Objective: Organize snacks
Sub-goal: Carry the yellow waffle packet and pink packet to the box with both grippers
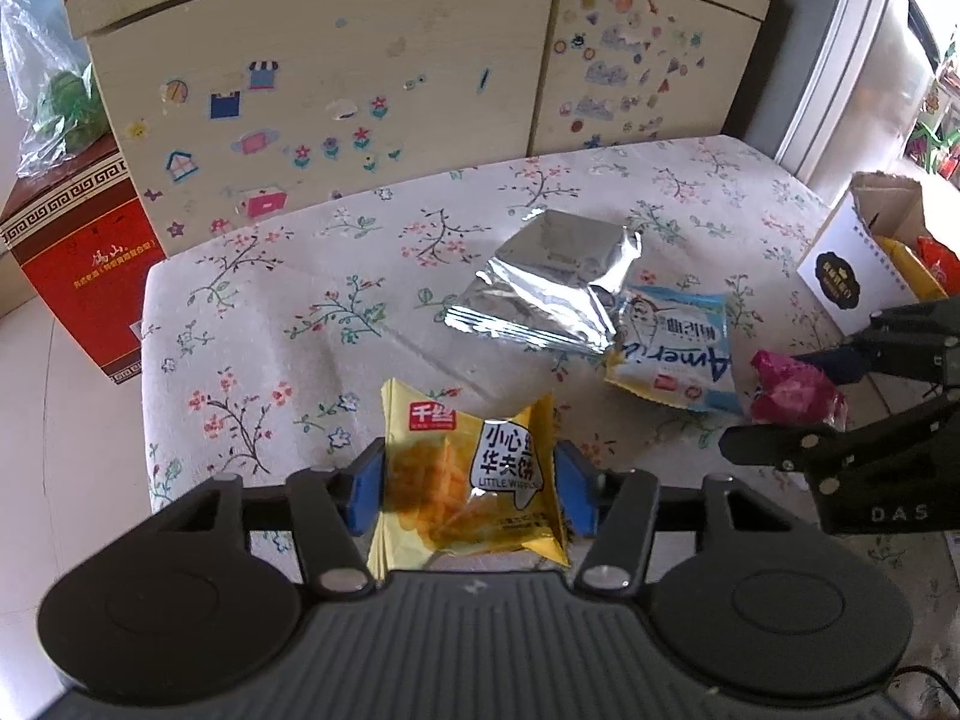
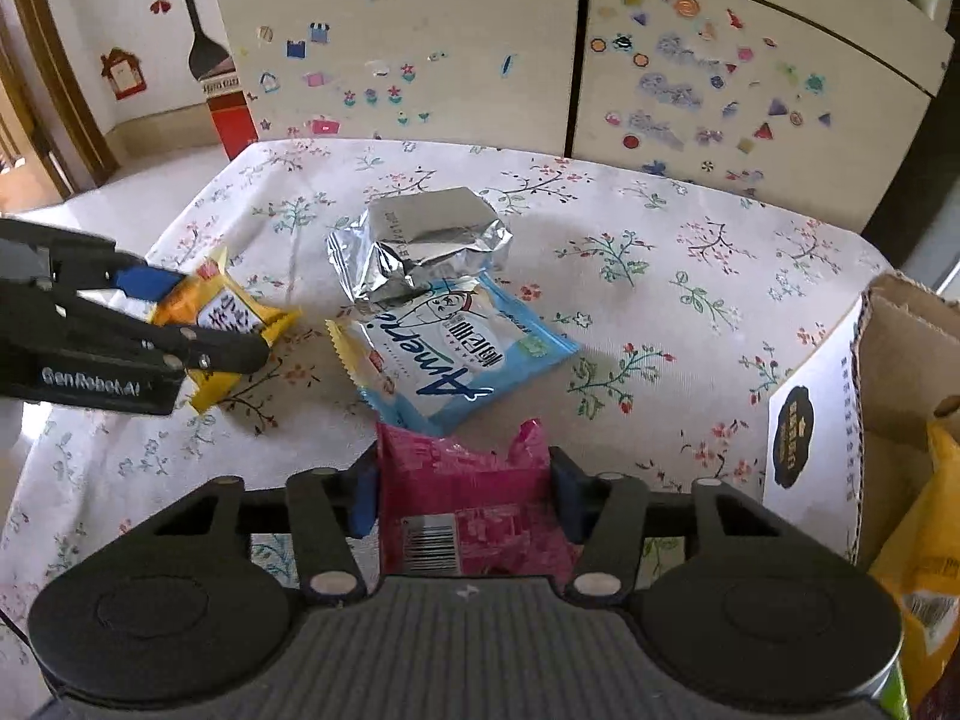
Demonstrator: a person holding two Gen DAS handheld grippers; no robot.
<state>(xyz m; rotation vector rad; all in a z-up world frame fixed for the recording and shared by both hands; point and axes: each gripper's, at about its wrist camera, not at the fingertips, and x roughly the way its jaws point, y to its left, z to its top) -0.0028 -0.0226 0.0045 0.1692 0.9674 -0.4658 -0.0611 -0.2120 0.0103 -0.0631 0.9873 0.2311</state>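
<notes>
Left gripper (image 1: pixel 469 489): blue pads clamped on either side of a yellow waffle packet (image 1: pixel 468 474), held at the near edge of the floral tablecloth (image 1: pixel 288 300); seen from the right wrist camera it sits at 9 o'clock (image 2: pixel 198 324), the packet (image 2: pixel 222 318) pinched between its fingers.

Right gripper (image 2: pixel 465 492): closed on a pink snack packet (image 2: pixel 474 504), barcode facing the camera; in the left wrist view it enters at 3 o'clock (image 1: pixel 798 396), the pink packet (image 1: pixel 792 387) caught in its tips.

Blue-and-white packet (image 2: pixel 456 354): lying flat on the cloth just beyond the pink one, at 12 o'clock from the right gripper, printed "Ameri"; in the left view (image 1: pixel 678 354) at 1 o'clock.

Silver foil packet (image 2: pixel 426 240): crumpled, just behind the blue-and-white packet and overlapping its far edge; mid-table in the left view (image 1: pixel 546 282).

Cardboard box (image 2: pixel 888 348): open at 3 o'clock on the table's right side, yellow packets (image 2: pixel 924 546) inside.

Cabinet (image 1: pixel 336 78): sticker-covered doors behind the table, at 12 o'clock.

Red carton (image 1: pixel 84 252): on the floor at 10 o'clock in the left view, a clear plastic bag (image 1: pixel 42 78) on top.
</notes>
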